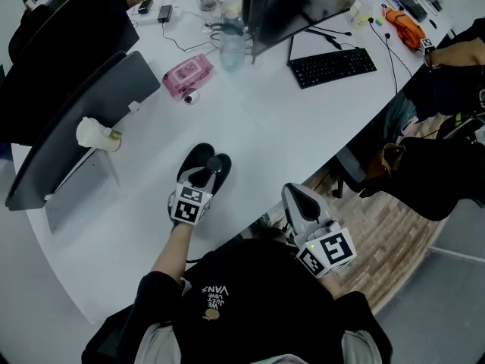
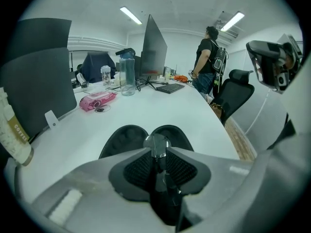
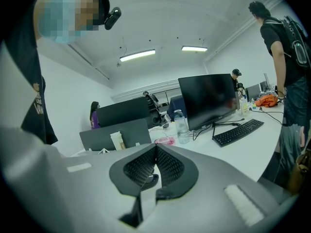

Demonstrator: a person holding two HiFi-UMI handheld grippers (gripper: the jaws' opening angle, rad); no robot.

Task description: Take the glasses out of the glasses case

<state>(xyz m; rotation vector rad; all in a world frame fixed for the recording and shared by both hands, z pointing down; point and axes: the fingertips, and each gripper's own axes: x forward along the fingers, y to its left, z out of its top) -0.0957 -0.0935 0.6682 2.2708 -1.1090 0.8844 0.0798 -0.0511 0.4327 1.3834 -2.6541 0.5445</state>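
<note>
- Left gripper (image 1: 203,179) (image 2: 156,147) is down at the near edge of the curved white table (image 1: 288,127), with its marker cube toward the person.
- Its jaws are clenched on the clear-lensed glasses (image 2: 156,142). A rounded clear lens pokes up at the jaw tips, and a thin dark part runs down between the mesh pads.
- The black oval glasses case (image 1: 206,161) (image 2: 124,137) lies open on the table directly under and ahead of the left gripper. Its two dark halves sit side by side just past the jaw tips.
- In the left gripper view the glasses sit above the case halves. No view shows whether they touch the case.
- Right gripper (image 1: 298,196) (image 3: 155,148) is held off the table edge, close to the person's torso and well apart from the case. Its jaws are pressed together at the tips with nothing between them, and it points across the desk.
- Farther back on the table are a pink soft wipes pack (image 1: 187,76) (image 2: 97,100), a clear plastic water bottle (image 1: 233,44) (image 2: 127,74), a black keyboard (image 1: 332,67) (image 3: 238,130) and a dark flat monitor (image 1: 303,2) (image 3: 208,98).
- A grey desk divider panel (image 1: 83,127) stands at the table's left, with a cream paper cup (image 1: 97,133) beside it.
- A standing person with a backpack (image 2: 208,57) is at the far end of the table.
</note>
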